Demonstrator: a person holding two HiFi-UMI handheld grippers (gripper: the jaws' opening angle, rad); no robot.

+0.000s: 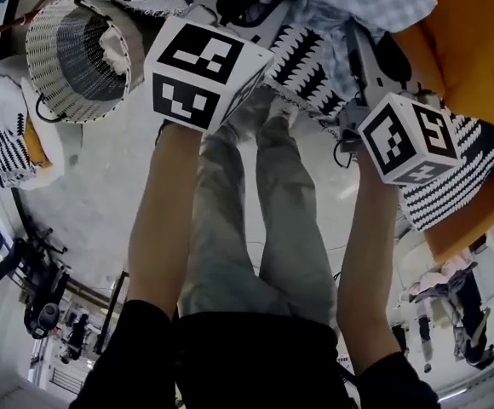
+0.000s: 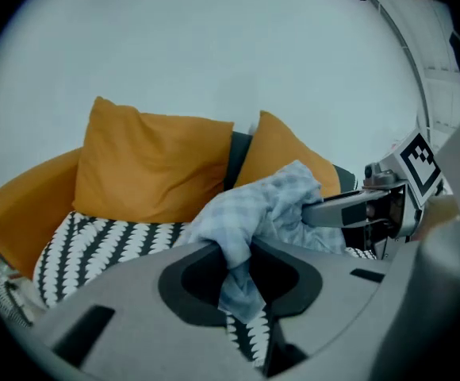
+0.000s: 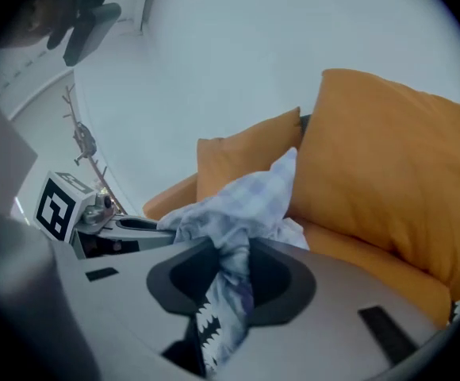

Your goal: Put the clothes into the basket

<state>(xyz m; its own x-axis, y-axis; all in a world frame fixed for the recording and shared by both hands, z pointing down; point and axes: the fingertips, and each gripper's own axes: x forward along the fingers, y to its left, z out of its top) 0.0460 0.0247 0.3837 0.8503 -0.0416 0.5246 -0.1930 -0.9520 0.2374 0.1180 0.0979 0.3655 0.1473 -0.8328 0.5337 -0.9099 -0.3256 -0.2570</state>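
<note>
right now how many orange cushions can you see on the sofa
2. In the left gripper view, one orange cushion stands at left above the black-and-white throw; the second orange cushion sits right of it, behind the pale checked garment. Others may be hidden.

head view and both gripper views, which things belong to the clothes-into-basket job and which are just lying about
Job:
pale blue checked garment, pinched by the left gripper and the right gripper
wicker basket on the floor

Lying about:
orange cushions
black-and-white patterned throw
</note>
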